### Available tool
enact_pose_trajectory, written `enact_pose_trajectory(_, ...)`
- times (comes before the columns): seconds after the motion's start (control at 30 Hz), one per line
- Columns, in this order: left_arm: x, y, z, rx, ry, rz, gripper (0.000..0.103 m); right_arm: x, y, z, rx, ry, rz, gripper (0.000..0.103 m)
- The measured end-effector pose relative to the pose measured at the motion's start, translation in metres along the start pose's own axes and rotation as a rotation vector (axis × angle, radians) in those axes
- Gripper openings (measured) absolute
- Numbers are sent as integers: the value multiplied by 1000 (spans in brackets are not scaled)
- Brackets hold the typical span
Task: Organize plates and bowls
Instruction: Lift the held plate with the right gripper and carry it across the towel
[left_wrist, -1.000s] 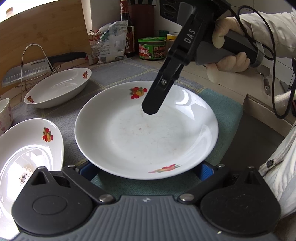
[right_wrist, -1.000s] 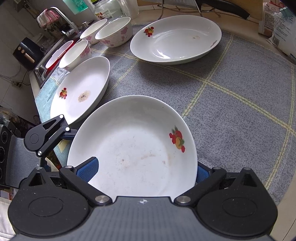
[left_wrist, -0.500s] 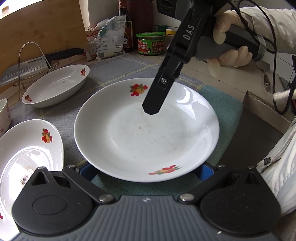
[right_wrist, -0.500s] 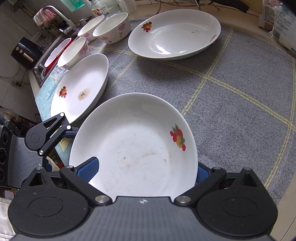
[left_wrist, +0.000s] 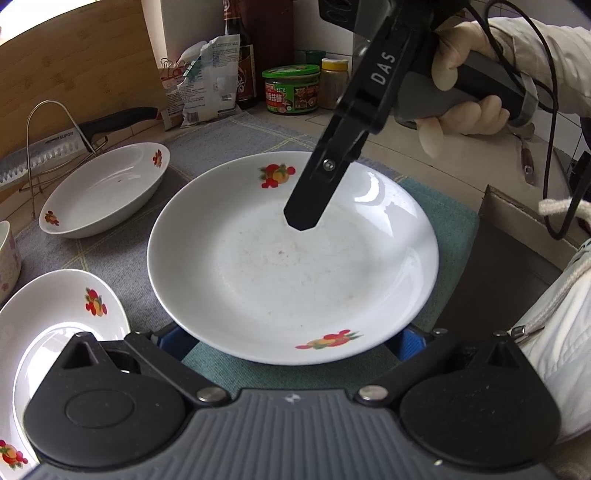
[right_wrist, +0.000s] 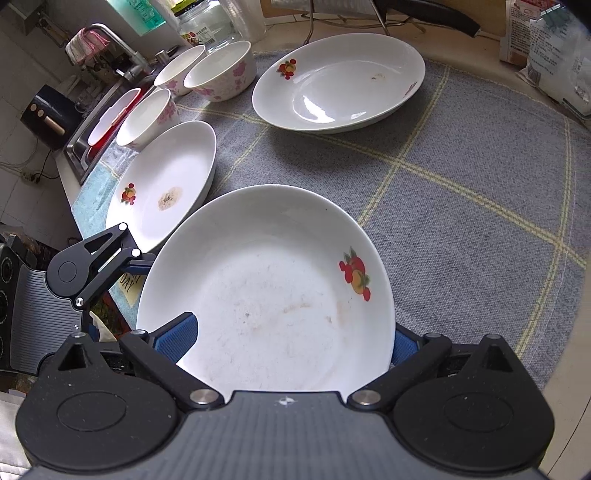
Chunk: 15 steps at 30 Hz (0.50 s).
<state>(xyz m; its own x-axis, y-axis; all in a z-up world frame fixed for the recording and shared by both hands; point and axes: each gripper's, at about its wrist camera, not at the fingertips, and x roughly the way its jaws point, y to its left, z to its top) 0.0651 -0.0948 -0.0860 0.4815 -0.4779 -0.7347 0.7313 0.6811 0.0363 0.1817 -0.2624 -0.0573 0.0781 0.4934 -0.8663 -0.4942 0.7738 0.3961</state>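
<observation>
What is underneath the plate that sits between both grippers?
Around the plate a teal cloth shows at its near and right edges, with the grey checked mat beyond. Blue finger pads sit beside its rim. Directly beneath, the plate covers everything.

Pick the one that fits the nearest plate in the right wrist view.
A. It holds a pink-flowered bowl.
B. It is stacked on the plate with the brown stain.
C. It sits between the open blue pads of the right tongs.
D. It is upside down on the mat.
C: the nearest plate lies face up, with a blue pad of the right tongs showing at each side of its near rim.
</observation>
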Motion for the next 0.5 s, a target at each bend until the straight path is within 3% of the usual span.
enact_pose_trajectory(0.5,48,0,62,36,-45,-45,102,-42,-60,4,71,-115,-101,103)
